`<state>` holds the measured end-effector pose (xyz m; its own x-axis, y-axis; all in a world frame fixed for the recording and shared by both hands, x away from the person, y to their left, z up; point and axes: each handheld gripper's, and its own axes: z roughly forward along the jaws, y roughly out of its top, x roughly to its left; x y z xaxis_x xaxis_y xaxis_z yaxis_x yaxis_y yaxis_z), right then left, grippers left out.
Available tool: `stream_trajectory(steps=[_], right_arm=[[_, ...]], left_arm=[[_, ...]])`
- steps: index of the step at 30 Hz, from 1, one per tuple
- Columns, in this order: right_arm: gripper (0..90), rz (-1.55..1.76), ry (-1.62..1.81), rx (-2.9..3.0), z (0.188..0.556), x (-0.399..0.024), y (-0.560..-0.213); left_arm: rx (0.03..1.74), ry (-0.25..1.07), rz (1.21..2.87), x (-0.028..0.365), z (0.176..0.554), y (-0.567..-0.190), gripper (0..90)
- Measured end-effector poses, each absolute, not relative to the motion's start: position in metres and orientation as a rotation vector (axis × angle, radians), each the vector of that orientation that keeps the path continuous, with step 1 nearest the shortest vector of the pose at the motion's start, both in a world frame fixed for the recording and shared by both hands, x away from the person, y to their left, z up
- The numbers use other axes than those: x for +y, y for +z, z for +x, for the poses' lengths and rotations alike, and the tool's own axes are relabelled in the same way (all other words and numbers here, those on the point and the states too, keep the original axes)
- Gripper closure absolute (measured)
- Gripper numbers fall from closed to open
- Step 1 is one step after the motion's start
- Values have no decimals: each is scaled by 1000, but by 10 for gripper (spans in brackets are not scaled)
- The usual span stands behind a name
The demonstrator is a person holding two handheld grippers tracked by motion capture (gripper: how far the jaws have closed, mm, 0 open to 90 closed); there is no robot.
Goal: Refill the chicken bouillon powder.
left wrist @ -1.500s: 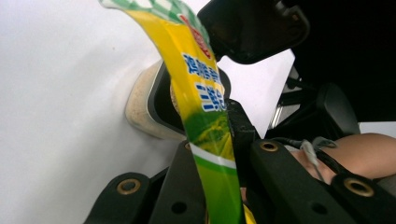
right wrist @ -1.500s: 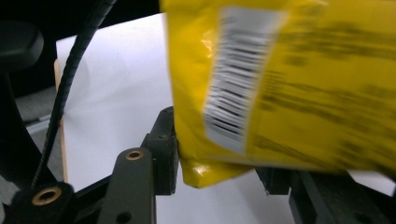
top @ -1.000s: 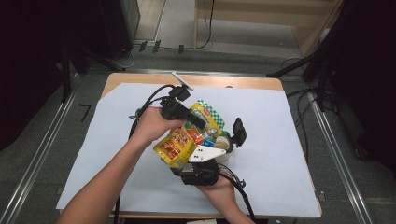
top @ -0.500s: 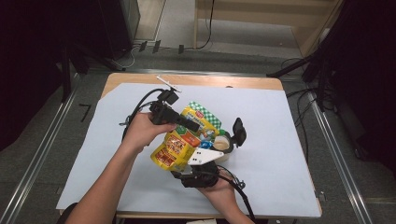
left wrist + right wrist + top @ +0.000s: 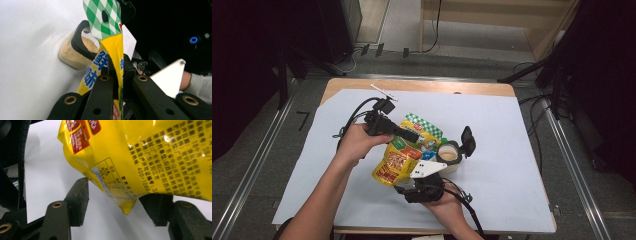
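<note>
In the high view the left claw [image 5: 412, 136] pinches the upper part of a glossy yellow plastic snack pouch with a green-and-white checked top [image 5: 404, 150], holding it tilted over the white paper-covered surface [image 5: 512, 150], just beside a small clear jar of tan powder with a hinged black flip lid [image 5: 451, 155]; the right claw [image 5: 424, 172], under its grey three-cornered plate, sits at the pouch's lower end. In the left gripper view the jaws are shut flat on the thin yellow film of the pouch [image 5: 110, 50] just below the checked header with its punched hang hole, and the jar [image 5: 75, 53] stands behind it on the surface, its grainy contents showing through the clear wall. In the right gripper view the right claw [image 5: 113, 202] stands fairly wide and has just been opening; the pouch's crinkled bottom corner [image 5: 127, 208] hangs between the jaws, and the pads do not seem to press on it. The pouch looks light, soft and slick: it will likely sag and swing from one grip, and its smooth film could slide in the pads. The flat sealed edges, the header or a bottom corner, seem the surest places to take hold, better than the puffy middle.
</note>
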<state>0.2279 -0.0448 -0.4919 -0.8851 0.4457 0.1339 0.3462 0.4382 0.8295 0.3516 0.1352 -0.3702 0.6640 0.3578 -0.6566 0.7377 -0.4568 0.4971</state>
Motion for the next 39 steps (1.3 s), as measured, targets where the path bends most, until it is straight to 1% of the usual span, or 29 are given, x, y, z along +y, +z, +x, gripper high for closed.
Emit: stream_trajectory(steps=[4,8,18,28,39], right_arm=[[409,727,1443,2587,228,-45,-493],[402,737,1459,2580,230,-47,-492],[411,792,1471,2555,234,-55,-490],[408,776,1507,2516,235,-60,-481],[408,774,1518,2528,234,-61,-481]], left_arm=[[823,-609,2048,143,351,-370,900],[841,-614,2004,152,350,-368,900],[845,-584,1965,168,348,-363,900],[856,-518,1942,183,346,-355,900],[919,-459,1903,208,356,-359,900]])
